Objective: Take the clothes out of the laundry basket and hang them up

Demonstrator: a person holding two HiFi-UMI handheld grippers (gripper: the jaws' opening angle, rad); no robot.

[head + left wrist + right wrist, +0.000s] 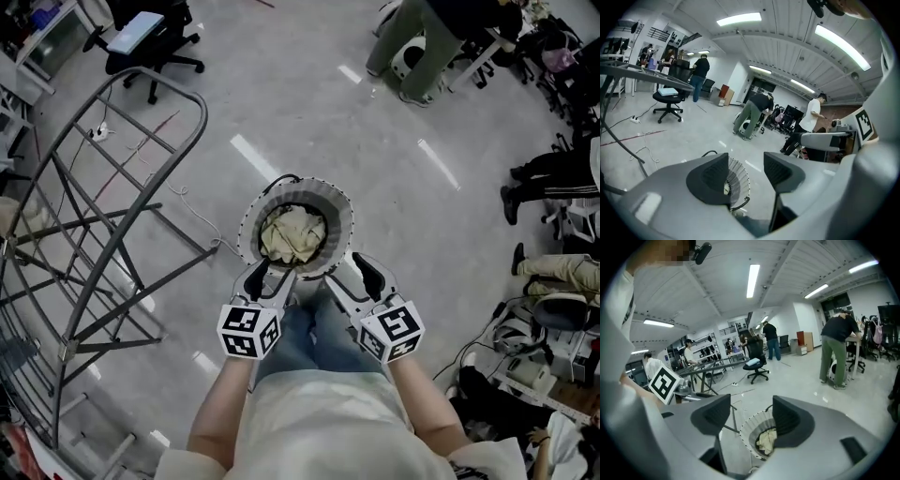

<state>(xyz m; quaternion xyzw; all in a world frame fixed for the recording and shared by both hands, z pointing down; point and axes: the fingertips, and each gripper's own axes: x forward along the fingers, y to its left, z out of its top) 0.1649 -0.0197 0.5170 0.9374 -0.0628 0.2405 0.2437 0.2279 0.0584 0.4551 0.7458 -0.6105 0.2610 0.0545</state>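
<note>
Directly below the head camera, on a pale grey floor (309,112), stands a round laundry basket (343,212) with a white pleated wall and a dark wire rim, just in front of the person's jeans-clad legs. Both tools hang side by side over the basket's near edge, tilted forward and down toward its mouth, which looks like a readying to reach in for the first garment. The left gripper (268,276) has its two dark jaws spread apart with nothing between them; its own view shows only floor and a slice of the basket's wall through the gap. The right gripper (351,274) is likewise spread and empty, and its own view looks past the jaws into the basket. Neither tool touches the basket or the cloth. Inside lie the clothes (292,234), a crumpled heap of cream or pale yellow fabric covering the bottom; whether it is one garment or several cannot be told. Nothing has been lifted out. To the person's left stands a grey metal drying rack (112,216), its bars bare where they show, set near the basket, probably so each piece needs only a short carry across. Office chairs, desks and other people sit well apart at the room's edges.
</note>
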